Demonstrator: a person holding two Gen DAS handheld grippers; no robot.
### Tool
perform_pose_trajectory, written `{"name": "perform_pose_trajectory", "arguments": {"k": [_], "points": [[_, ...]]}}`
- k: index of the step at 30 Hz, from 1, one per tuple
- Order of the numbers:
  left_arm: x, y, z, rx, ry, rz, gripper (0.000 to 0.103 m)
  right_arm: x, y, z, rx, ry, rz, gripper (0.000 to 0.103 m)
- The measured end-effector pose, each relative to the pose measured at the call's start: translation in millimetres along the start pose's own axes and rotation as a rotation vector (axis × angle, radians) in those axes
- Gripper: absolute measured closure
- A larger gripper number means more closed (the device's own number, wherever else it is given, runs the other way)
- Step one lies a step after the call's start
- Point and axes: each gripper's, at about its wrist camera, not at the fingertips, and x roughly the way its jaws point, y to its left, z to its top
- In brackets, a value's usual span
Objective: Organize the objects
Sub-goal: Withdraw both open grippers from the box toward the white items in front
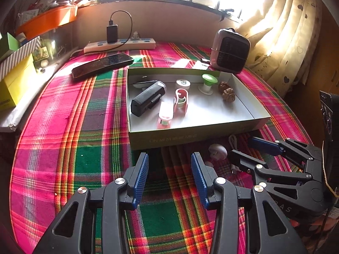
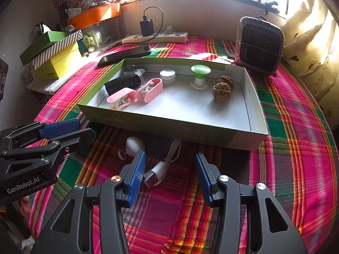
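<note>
A shallow green box [image 1: 190,136] [image 2: 169,127] with a white floor lies on the plaid cloth. It holds a black device [image 1: 146,98], two pink cases [image 2: 135,94], a white round lid [image 2: 167,75], a green-topped spool [image 2: 200,76] and two walnuts [image 2: 222,87]. In front of the box lie a white egg-shaped piece [image 2: 134,145] [image 1: 218,151] and a coiled white USB cable [image 2: 167,162]. My right gripper [image 2: 170,154] [image 1: 241,148] is open over the cable, whose plug lies between the fingers untouched. My left gripper [image 1: 169,155] [image 2: 85,128] is open over bare cloth beside it.
A dark phone [image 1: 101,64], a power strip with a charger [image 1: 118,44] and a small heater [image 2: 260,44] stand behind the box. Stacked yellow and striped boxes [image 2: 55,57] and an orange tray [image 2: 95,17] fill the left edge. A curtain [image 1: 281,38] hangs at the right.
</note>
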Motion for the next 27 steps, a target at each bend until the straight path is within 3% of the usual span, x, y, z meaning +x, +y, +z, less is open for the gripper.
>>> {"name": "perform_pose_trajectory", "arguments": {"k": [18,22,27], "points": [[10,-11,1,0.019,0.027,-0.042,0.063,-1,-9,-6,-0.007,0.014,-0.051,0.055],[11,-15,1,0.025,0.03,-0.061,0.063,-2,-12,-7,-0.007,0.01,-0.061,0.068],[12,-22,2,0.038,0.034,-0.09,0.062,-5,-16,-9,-0.009,0.008,-0.048,0.078]]}}
